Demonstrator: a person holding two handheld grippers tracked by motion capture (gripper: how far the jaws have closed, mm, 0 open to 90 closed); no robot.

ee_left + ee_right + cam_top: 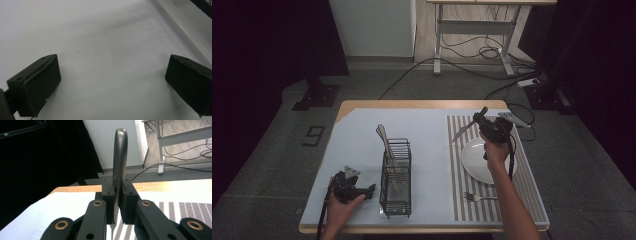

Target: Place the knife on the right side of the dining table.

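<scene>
- The right gripper [482,120] is raised above the white plate [473,162] at the right of the surface [427,120], jaws clamped on a knife [119,157].
- The left gripper [368,190] rests at the near left, jaws apart, just beside the wire rack [396,177].
- A fork [479,197] lies near the plate.

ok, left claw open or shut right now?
Open. In the left gripper view its two jaws stand far apart over the bare white mat with nothing between them; left claw rests by the wire rack.

Glossy metal knife [119,157]; matt black wire rack [395,177]; smooth glossy white plate [479,161]; wooden table [422,104] edge.
</scene>
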